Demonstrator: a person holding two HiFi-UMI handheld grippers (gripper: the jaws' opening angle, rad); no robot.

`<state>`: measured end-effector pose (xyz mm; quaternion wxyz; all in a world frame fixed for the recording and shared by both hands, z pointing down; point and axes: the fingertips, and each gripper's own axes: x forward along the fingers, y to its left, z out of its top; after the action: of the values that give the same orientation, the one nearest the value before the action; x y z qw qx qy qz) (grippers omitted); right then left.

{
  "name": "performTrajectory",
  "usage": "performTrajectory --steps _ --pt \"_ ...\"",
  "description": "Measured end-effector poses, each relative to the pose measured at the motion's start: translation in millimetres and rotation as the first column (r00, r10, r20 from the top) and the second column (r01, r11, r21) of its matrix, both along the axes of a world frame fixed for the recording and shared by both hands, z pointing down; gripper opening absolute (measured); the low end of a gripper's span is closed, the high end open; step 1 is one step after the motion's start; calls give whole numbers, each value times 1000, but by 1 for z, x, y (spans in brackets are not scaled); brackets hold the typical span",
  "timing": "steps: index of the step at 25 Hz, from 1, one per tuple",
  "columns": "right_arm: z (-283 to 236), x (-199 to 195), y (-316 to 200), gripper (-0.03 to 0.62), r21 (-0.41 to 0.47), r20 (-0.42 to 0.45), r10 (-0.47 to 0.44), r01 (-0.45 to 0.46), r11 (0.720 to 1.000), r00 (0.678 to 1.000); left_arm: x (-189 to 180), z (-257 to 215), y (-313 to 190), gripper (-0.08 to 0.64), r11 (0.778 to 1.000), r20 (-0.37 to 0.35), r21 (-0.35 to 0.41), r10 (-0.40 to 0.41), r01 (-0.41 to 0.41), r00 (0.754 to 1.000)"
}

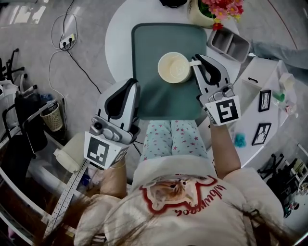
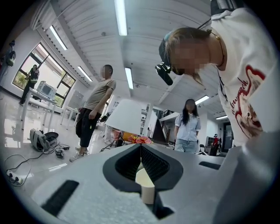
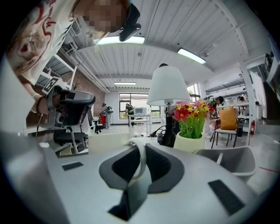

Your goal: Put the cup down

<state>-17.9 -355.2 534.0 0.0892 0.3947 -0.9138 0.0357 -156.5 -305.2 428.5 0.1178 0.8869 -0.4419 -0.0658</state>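
Note:
A cream cup (image 1: 174, 67) stands over the middle of a green tray (image 1: 149, 43) on the round white table; I cannot tell whether its base touches the tray. My right gripper (image 1: 196, 61) is shut on the cup's handle, which shows as a white loop (image 3: 140, 162) pinched between the dark pads, with the cup wall (image 3: 109, 142) just left of it. My left gripper (image 1: 134, 85) hangs off the table's near left edge, well left of the cup, jaws shut. A small cream piece (image 2: 145, 186) shows low between its pads; what it is stays unclear.
A flower pot (image 1: 202, 12) and a grey divided bin (image 1: 230, 43) stand at the table's far right. A white side table with picture frames (image 1: 263, 101) is to the right. A wire basket (image 1: 52, 116) and floor cables (image 1: 67, 38) lie left. Two people stand beyond (image 2: 94, 113).

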Motion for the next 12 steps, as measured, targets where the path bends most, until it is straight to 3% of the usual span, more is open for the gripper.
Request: performTrajectory --steps 12 --pt "6 9 6 51 -48 -8 11 -11 999 1000 2 -1 -1 14 1000 11 -3 7 -7 1000"
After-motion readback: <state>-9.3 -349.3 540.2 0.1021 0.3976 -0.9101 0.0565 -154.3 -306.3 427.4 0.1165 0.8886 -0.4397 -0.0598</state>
